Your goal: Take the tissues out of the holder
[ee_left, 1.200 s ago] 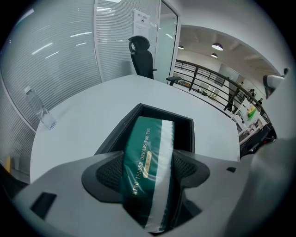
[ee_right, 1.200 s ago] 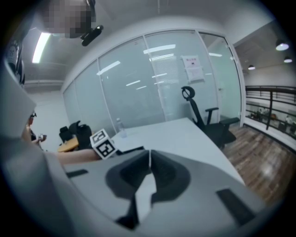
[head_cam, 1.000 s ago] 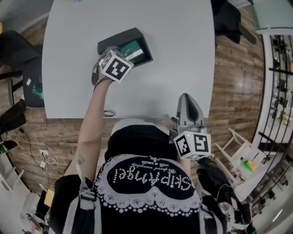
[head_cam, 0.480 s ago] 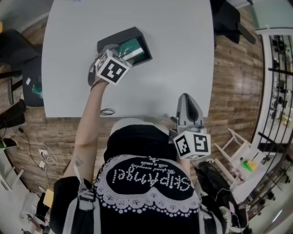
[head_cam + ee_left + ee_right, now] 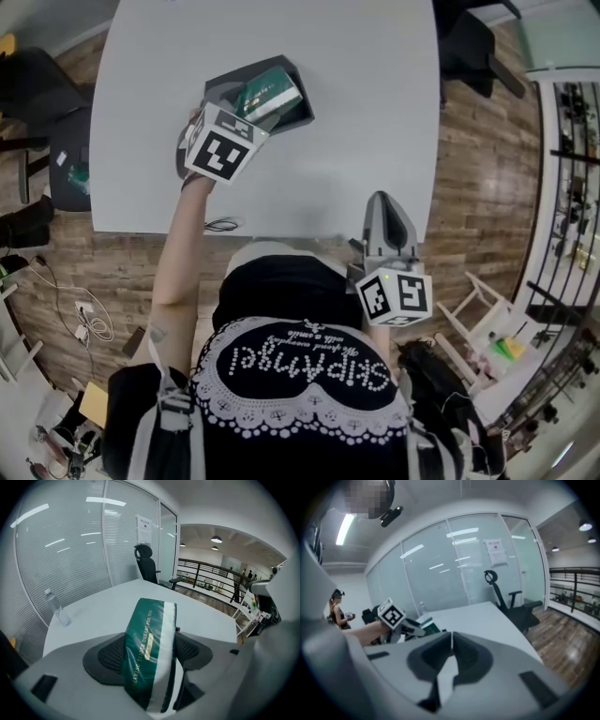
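left tool (image 5: 149,654) clamping tissues (image 5: 149,656) above holder (image 5: 298,101), right tool (image 5: 450,656) closed, empty

- Tissue pack (image 5: 147,646): glossy plastic film, dark green with a white band and gold print, lightly creased.
- Left gripper (image 5: 152,656): smooth matt grey plastic shell. The jaws carry dark pads with a fine mesh-like texture.
- Right gripper (image 5: 452,640): matt grey plastic, dark matt pads.
- Holder (image 5: 298,105): black, matt, stiff walls; material unclear.
- Desk (image 5: 356,122): smooth, pale grey, matt.
- Floor (image 5: 478,187): brown wood planks, grained.
- Partition (image 5: 70,550): glass, glossy, reflecting the ceiling lights.
- Bottle (image 5: 57,609): clear plastic.
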